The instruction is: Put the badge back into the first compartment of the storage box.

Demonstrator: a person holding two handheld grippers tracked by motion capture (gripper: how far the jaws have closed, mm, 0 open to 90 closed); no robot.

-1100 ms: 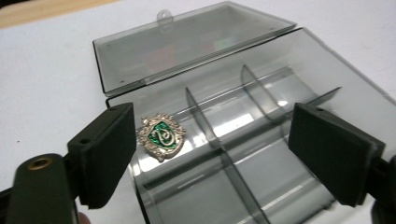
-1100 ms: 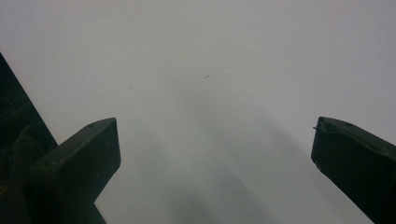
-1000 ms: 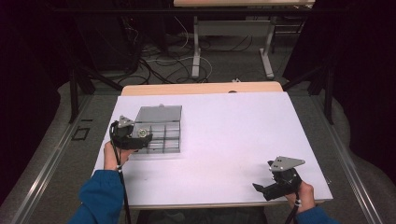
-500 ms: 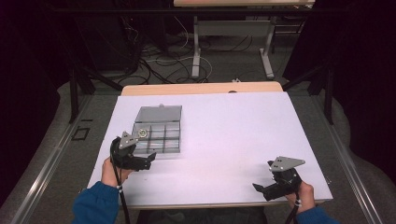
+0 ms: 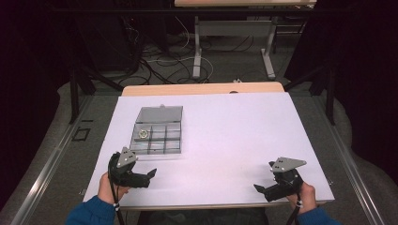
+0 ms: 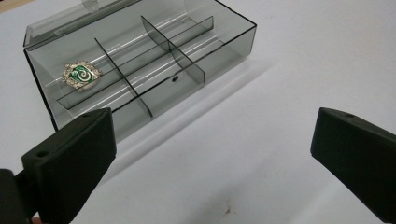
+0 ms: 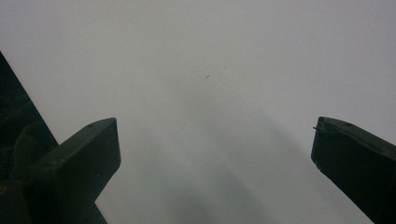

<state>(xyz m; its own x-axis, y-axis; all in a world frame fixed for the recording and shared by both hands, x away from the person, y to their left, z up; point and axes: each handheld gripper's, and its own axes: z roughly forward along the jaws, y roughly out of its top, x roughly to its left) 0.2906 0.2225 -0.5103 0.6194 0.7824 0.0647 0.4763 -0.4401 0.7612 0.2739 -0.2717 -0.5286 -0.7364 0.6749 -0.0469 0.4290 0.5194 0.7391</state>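
Observation:
A smoky clear compartment box (image 5: 157, 136) lies on the white table (image 5: 234, 126) at the left, with its lid folded back. A green and silver badge (image 5: 142, 134) rests in the box's far left compartment; in the left gripper view the badge (image 6: 81, 74) lies behind the dividers of the box (image 6: 224, 46). My left gripper (image 5: 149, 177) hovers near the front edge, just in front of the box. The left gripper (image 6: 212, 154) is open, its jaws have just been opening, and nothing is between them. My right gripper (image 5: 258, 189) rests open at the front right. In its own view the right gripper (image 7: 215, 158) has bare table between the jaws.
The table's wooden far edge (image 5: 202, 89) shows beyond the white sheet. Cables (image 5: 159, 61) and the metal legs of another table (image 5: 198, 51) lie on the dark floor behind. A metal rail (image 5: 51, 159) runs along the left side.
My left gripper has pulled back from the box toward the table's front edge. The right gripper has stayed where it was.

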